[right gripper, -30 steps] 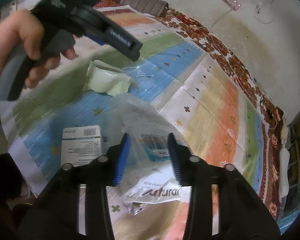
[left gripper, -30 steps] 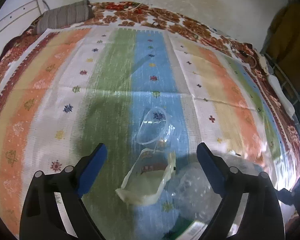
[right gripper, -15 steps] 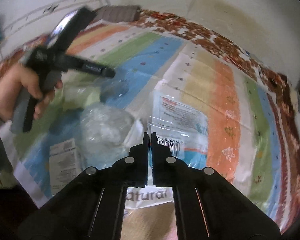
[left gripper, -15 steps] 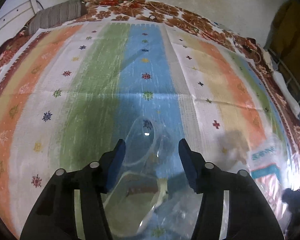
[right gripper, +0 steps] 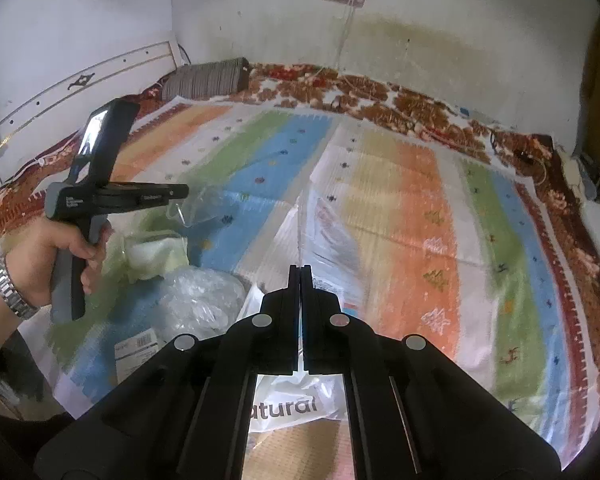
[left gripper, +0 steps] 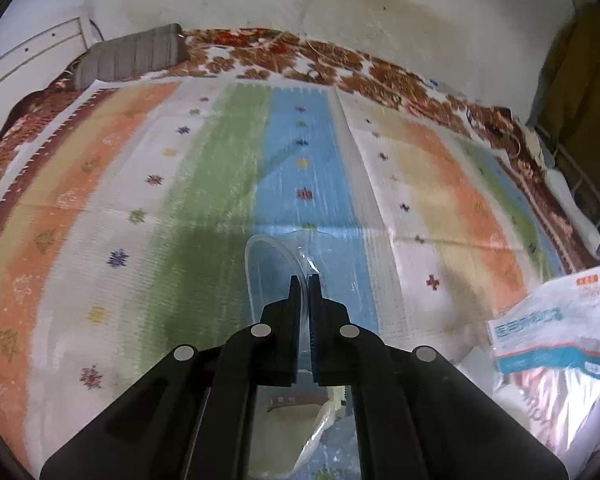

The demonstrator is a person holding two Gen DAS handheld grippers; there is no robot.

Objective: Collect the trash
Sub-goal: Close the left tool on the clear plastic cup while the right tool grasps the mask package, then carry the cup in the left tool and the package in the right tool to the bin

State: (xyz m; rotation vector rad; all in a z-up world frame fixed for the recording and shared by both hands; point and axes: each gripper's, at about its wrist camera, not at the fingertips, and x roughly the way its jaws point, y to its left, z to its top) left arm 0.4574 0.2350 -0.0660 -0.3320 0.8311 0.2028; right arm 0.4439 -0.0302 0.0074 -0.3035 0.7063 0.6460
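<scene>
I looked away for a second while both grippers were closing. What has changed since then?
The left gripper has just closed its fingers on the clear plastic cup. The right gripper has closed on the clear printed packet and lifted it off the striped bedspread. The crumpled plastic and yellowish wrapper stayed put.

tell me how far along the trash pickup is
Nothing looks binned yet; no bin shows. In hand: the left gripper is shut on the clear plastic cup, the right gripper on the printed plastic packet. Left on the striped bedspread: the yellowish wrapper, crumpled clear plastic, the labelled paper and a "natural" bag.
</scene>
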